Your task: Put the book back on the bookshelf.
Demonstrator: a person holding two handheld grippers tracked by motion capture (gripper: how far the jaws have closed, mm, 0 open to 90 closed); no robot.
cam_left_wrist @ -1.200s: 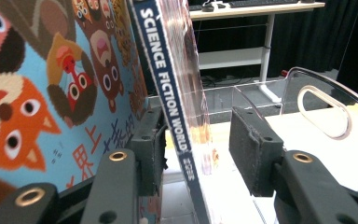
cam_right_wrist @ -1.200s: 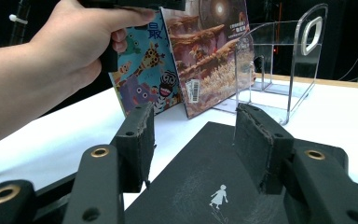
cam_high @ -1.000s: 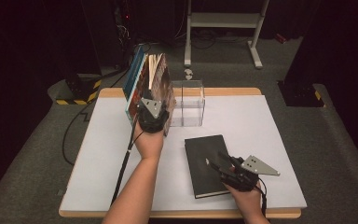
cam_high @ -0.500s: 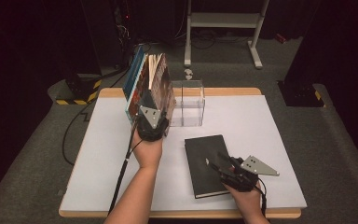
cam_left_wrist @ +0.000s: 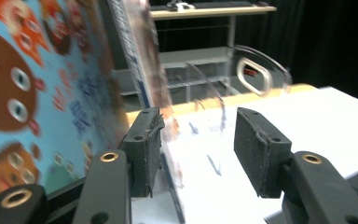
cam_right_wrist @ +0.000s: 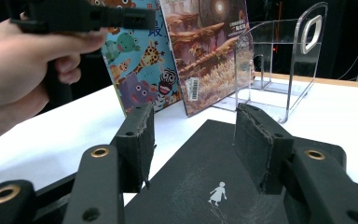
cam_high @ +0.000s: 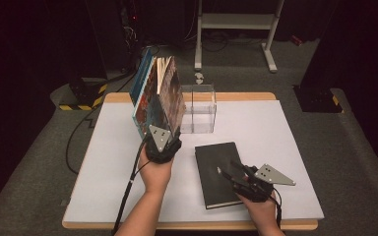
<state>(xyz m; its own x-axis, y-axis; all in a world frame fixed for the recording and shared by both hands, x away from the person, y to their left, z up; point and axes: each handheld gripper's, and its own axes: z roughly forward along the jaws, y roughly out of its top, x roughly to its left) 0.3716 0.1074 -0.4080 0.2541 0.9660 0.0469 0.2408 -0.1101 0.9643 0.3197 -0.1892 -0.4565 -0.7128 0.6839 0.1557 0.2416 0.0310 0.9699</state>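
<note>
Since the earlier frame, we see the left tongs drawn back toward the person from the leaning picture books, jaws just opening. High view: books rest against the clear acrylic book stand; right tongs hover over the black notebook on the worktop. Left gripper view: pads released, book edge between them. Right gripper view: jaws apart above the notebook, gripping nothing.

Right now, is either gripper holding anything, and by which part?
Nothing is held. The left gripper stands at the leaning books, its jaws just opening, pads clear of the nearest book's edge. The right gripper hovers open over the black notebook.
</note>
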